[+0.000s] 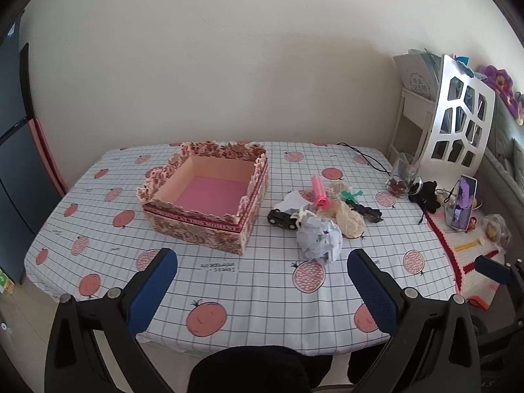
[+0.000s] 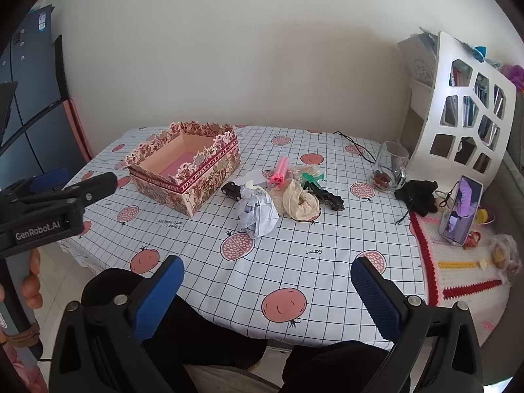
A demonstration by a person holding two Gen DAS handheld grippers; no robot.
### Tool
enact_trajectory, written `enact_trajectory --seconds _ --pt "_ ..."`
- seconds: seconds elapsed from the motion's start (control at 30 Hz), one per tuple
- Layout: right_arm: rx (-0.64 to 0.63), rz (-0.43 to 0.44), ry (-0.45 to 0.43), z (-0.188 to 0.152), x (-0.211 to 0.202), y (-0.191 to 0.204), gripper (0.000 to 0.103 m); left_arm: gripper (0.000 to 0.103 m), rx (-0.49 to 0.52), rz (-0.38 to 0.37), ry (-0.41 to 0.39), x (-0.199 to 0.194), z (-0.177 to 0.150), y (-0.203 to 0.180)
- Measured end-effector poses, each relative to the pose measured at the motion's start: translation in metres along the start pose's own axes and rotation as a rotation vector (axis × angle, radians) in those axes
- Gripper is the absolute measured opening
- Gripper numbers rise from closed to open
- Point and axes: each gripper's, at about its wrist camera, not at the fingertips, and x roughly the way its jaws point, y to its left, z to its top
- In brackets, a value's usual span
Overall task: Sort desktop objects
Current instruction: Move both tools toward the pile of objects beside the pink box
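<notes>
A heap of small objects is shown on the counter (image 1: 249, 281), to the right of the open floral box (image 1: 209, 196), which serves as the landmark. The crumpled paper ball (image 1: 319, 237) forms the heap's near edge; behind it lie a black toy car (image 1: 281, 218), a cream lace ring (image 1: 350, 221), a pink tube (image 1: 319, 193) and a green clip (image 1: 350, 195). The pink tube's long axis is seen to run away from the viewer. Both tools are held wide apart and empty, short of the counter's near edge and tilted downward. From the left hand-held gripper (image 1: 262, 278) the paper ball lies ahead and slightly right; from the right hand-held gripper (image 2: 267, 283) it lies ahead and slightly left (image 2: 257, 214). Neither is clearly nearer. The box interior appears empty, so sorting is judged not yet begun.
</notes>
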Motion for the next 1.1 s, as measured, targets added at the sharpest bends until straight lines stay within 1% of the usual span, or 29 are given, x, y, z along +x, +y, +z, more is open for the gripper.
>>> enact_trajectory --seconds 0.13,0.27,0.37,0.47,0.6,1.0,1.1 --pt "-0.003 -0.018 0.012 0.003 0.016 -0.005 0.103 0.103 0.003 0.015 0.008 0.018 -0.001 -0.009" --pt "0.029 -0.015 0.027 0.003 0.031 -0.013 0.103 0.103 -0.022 -0.001 0.028 0.031 -0.008 -0.009" --pt "0.037 -0.024 0.035 0.004 0.040 -0.017 0.103 0.103 0.000 0.034 0.029 0.040 -0.011 -0.012" --pt "0.049 -0.026 0.046 0.005 0.046 -0.020 0.103 0.103 -0.024 0.023 0.056 0.048 -0.011 -0.009" --pt "0.056 -0.004 0.050 0.012 0.053 -0.023 0.103 0.103 -0.035 0.027 0.076 0.059 -0.006 -0.008" --pt "0.081 -0.025 0.062 0.041 0.082 -0.036 0.103 0.103 -0.043 0.012 0.139 0.096 0.019 -0.022" --pt "0.095 -0.021 0.067 0.048 0.090 -0.042 0.103 0.103 -0.055 0.027 0.151 0.107 0.026 -0.024"
